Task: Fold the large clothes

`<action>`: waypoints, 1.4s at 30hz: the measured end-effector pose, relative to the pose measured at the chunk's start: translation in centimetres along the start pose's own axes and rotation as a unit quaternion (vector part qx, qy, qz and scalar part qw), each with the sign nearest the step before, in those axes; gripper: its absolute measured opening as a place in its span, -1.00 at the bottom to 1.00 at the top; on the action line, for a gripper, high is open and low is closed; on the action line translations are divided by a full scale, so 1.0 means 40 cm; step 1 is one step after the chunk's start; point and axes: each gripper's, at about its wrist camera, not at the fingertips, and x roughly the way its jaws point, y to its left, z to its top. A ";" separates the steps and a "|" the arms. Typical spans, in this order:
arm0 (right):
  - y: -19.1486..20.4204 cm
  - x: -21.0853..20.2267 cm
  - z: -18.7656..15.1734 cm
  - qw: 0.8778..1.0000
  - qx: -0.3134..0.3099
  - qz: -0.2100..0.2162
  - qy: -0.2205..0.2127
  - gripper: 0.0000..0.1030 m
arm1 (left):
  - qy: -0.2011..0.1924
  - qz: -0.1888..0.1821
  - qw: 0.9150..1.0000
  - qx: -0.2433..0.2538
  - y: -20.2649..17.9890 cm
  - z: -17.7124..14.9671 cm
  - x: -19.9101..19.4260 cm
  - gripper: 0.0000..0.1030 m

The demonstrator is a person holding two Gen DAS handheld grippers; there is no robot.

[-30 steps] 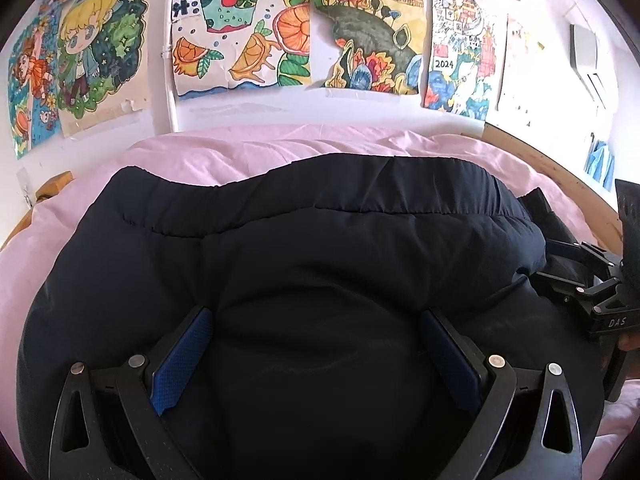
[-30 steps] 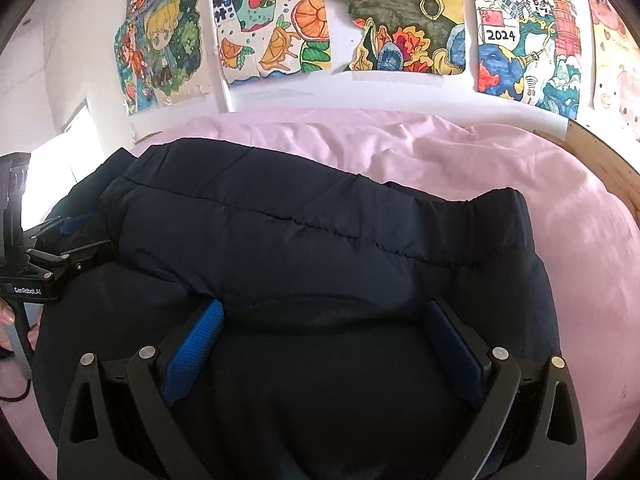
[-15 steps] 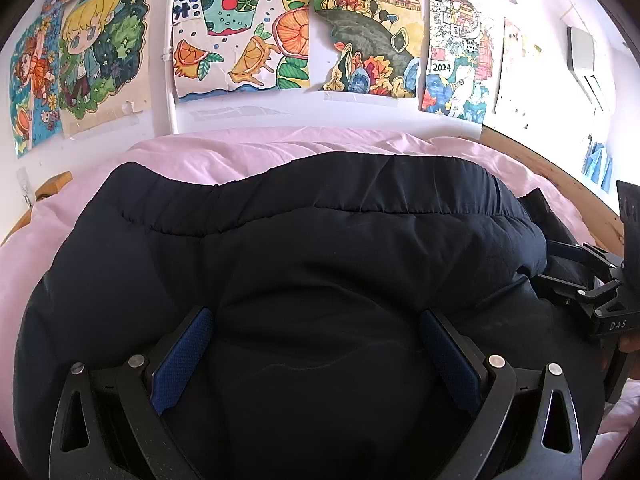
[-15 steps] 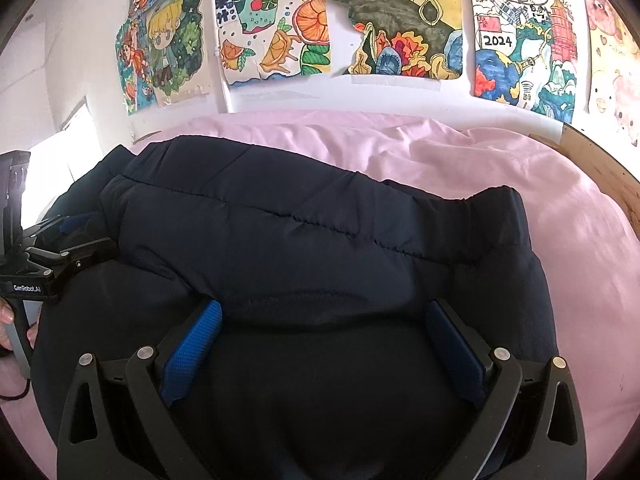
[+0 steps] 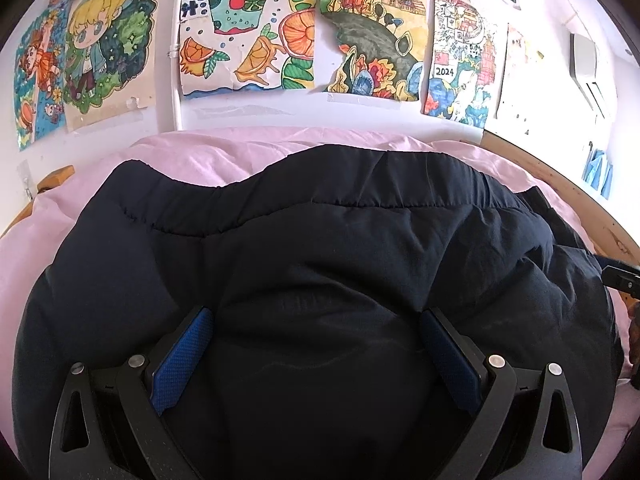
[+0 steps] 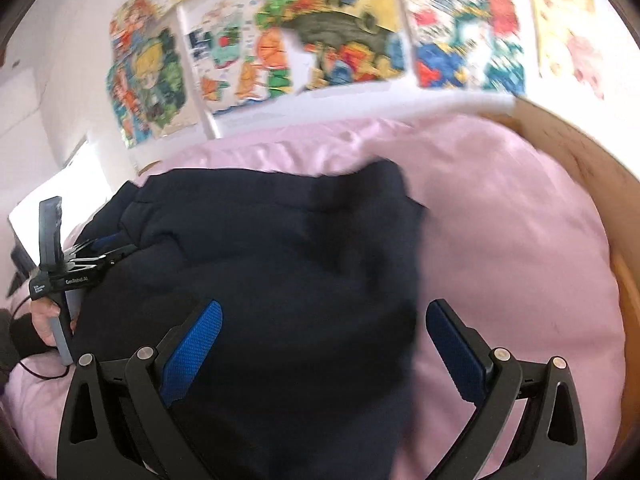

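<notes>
A dark navy padded jacket (image 5: 320, 264) lies spread on the pink bedsheet (image 5: 224, 152). My left gripper (image 5: 316, 344) is open and low over the jacket's near part, and dark fabric bulges up between its blue pads (image 5: 180, 360). In the blurred right wrist view, my right gripper (image 6: 324, 340) is open over the jacket (image 6: 280, 264). The jacket's right edge runs between its fingers, so one pad (image 6: 456, 348) is over bare sheet. The left gripper (image 6: 120, 248) appears there at the jacket's left side, held by a hand (image 6: 44, 316). Only a tip of the right gripper (image 5: 620, 276) shows in the left wrist view.
Colourful drawings (image 5: 248, 28) hang on the white wall behind the bed. A wooden bed frame (image 6: 576, 168) curves round the right side. Open pink sheet (image 6: 520, 240) lies to the right of the jacket. A thin cable (image 6: 36, 372) trails under the hand.
My right gripper has swung quickly to the right, blurring its view. It now straddles the jacket's right edge and has slid almost out of the left wrist view. The left gripper has hardly moved.
</notes>
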 end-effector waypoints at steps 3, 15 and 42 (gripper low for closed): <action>-0.077 0.024 -0.016 0.997 0.067 0.029 0.011 0.96 | 0.036 -0.010 0.999 -0.009 0.003 0.025 -0.019 1.00; -0.195 0.163 -0.082 0.968 0.186 0.156 0.065 0.98 | 0.115 0.006 0.989 -0.096 0.171 0.053 -0.254 1.00; -0.169 0.216 -0.102 0.955 0.183 0.201 0.119 0.98 | 0.227 -0.163 0.941 -0.192 0.440 -0.061 0.032 1.00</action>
